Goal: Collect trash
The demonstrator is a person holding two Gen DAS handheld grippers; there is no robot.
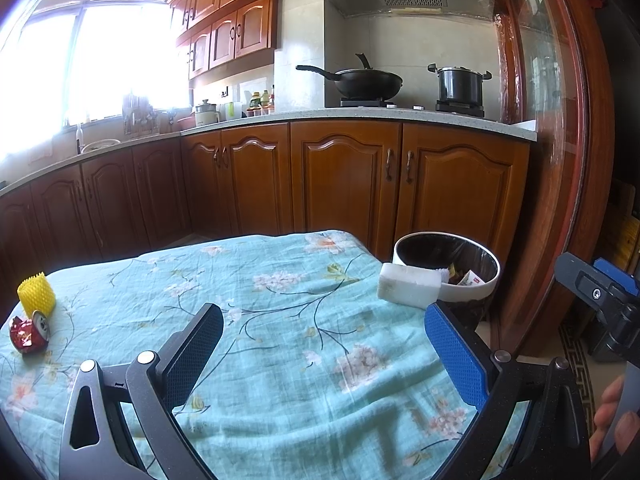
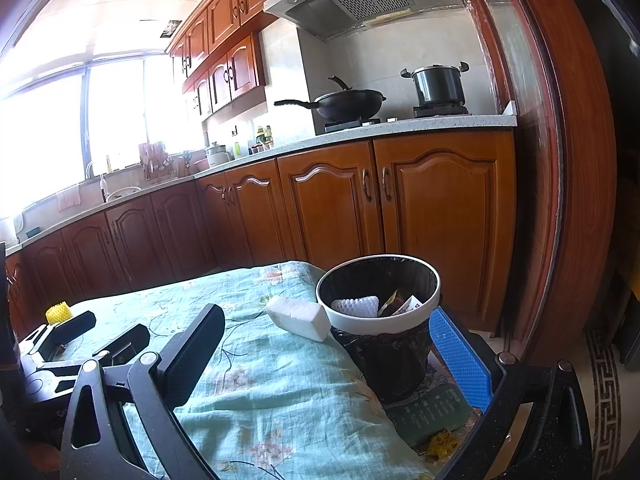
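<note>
Both jaws stand wide apart and empty. From my left gripper (image 1: 324,356), the crushed red can (image 1: 29,333) and yellow foam net (image 1: 37,293) sit far left; the white foam block (image 1: 408,285) lies ahead-right on the floral cloth (image 1: 280,320), touching the white-rimmed bin (image 1: 472,284). My right gripper (image 2: 332,354) faces that block.

Left wrist view sat low over the surface (image 1: 280,320), facing the kitchen cabinets. Right wrist view sat further right, nearer the trash bin (image 2: 378,320), facing likewise. Both shared the white foam block (image 1: 408,290), bin and stove.
</note>
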